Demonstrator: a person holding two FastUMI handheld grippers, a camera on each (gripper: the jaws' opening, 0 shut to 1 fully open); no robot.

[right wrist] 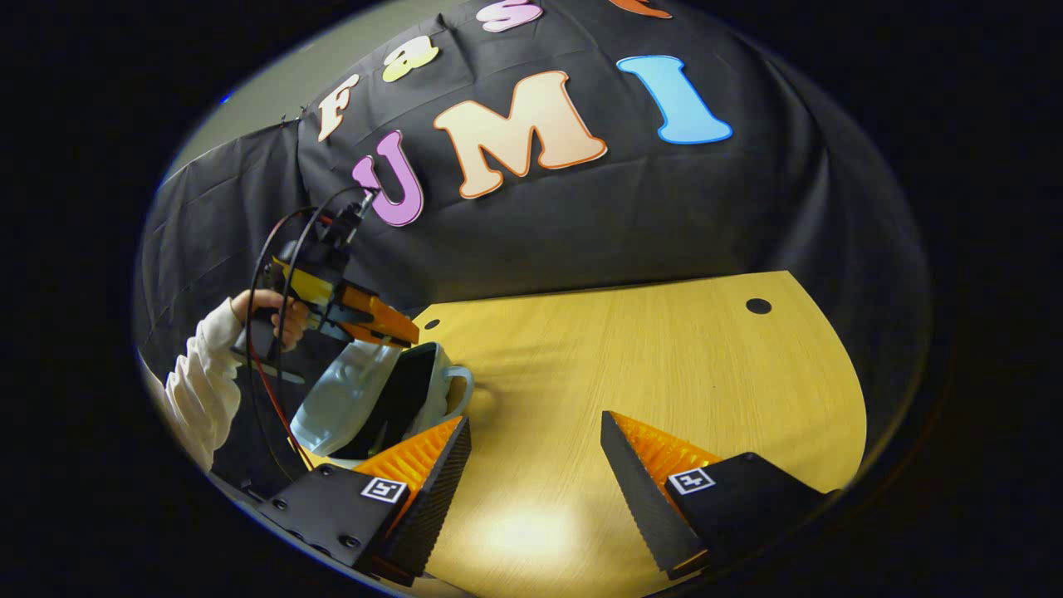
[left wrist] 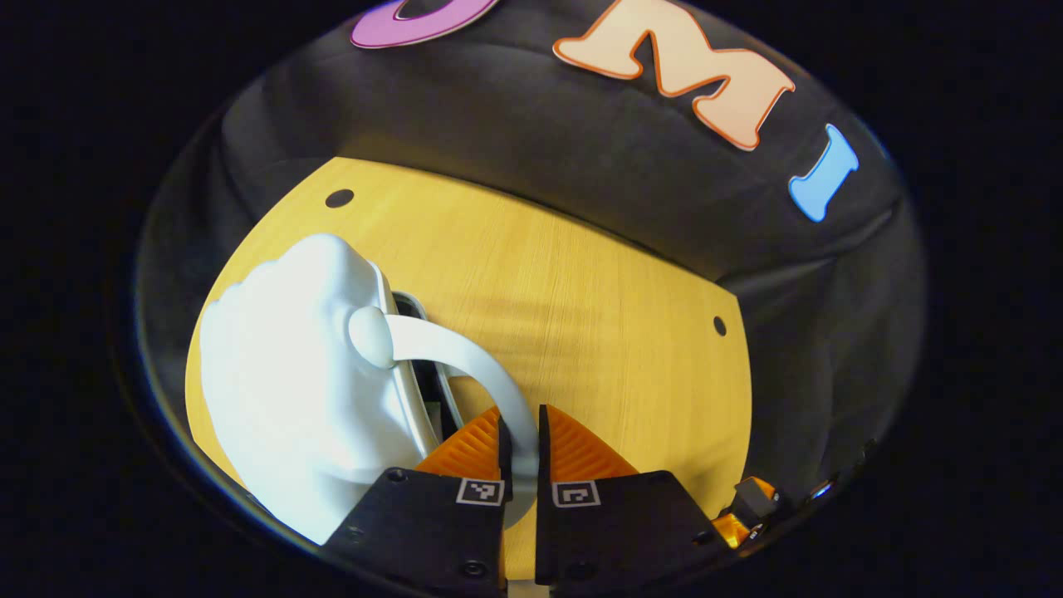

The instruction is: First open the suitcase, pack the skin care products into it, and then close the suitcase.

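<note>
Left gripper view: my left claw (left wrist: 521,453) is clenched on the curved white plastic carry handle (left wrist: 465,357) of the small pale-white hard-shell suitcase (left wrist: 299,374), both fingers pressing it w/ no gap left. The case sits on the yellow wood-grain worktop (left wrist: 598,316) at its left side, tipped up, w/ a dark slit showing betw. the two shell halves near the handle, so it looks partly open or mid-swing; can't tell which for sure.

Right gripper view: my right claw (right wrist: 536,465) is released, fingers wide apart, hovering over bare worktop well apart from the case. Farther off I see the left claw up over the case, held by my hand (right wrist: 278,320) in a white sleeve (right wrist: 199,374), dark interior of the case facing the cam.

Skin care products: can't spot any on the worktop here.

Step in hand, my guess: handling the case by its handle, early in the task. To do it well: keep the grip firm on the handle's middle, move in a slow arc so the shell doesn't twist or slide, and bring the right claw in to steady the lower half before letting go.
</note>
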